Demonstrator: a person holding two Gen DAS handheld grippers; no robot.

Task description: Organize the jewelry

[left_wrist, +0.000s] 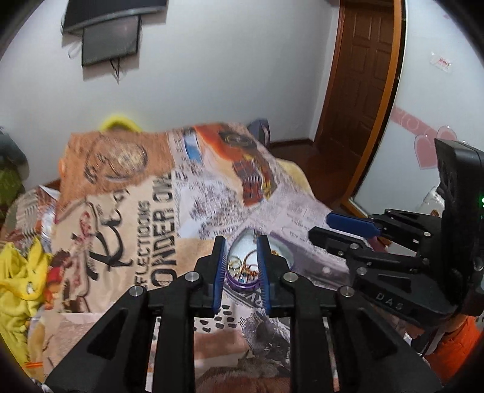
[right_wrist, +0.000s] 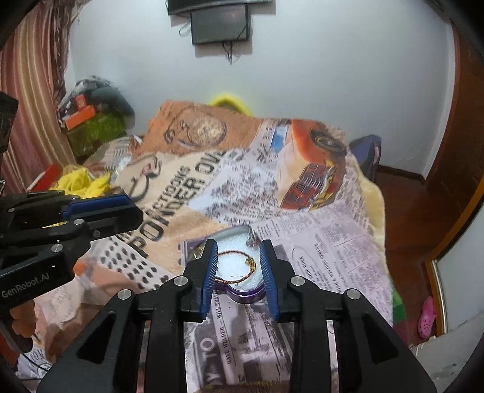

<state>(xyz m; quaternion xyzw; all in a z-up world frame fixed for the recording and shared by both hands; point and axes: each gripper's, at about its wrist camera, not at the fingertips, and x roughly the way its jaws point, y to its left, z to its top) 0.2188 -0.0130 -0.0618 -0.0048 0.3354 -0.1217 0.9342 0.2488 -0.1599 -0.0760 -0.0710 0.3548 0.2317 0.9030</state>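
A purple-rimmed jewelry tray (left_wrist: 242,284) with white lining lies on a printed blanket (left_wrist: 151,211). It holds gold rings and bangles (left_wrist: 242,266). My left gripper (left_wrist: 242,257) is open, its blue pads on either side of the tray, empty. In the right wrist view the same tray (right_wrist: 245,294) holds a gold bangle (right_wrist: 239,266) and a small silver piece (right_wrist: 252,238). My right gripper (right_wrist: 239,266) is open around the tray, empty. Each gripper shows in the other's view, the right gripper (left_wrist: 341,226) to the right and the left gripper (right_wrist: 115,211) to the left.
The blanket (right_wrist: 302,211) covers a bed. Yellow cloth (left_wrist: 18,272) lies at the left. Boxes and clutter (right_wrist: 90,121) are stacked at the far left corner. A wooden door (left_wrist: 363,90) and floor are to the right. A dark panel (right_wrist: 220,24) hangs on the wall.
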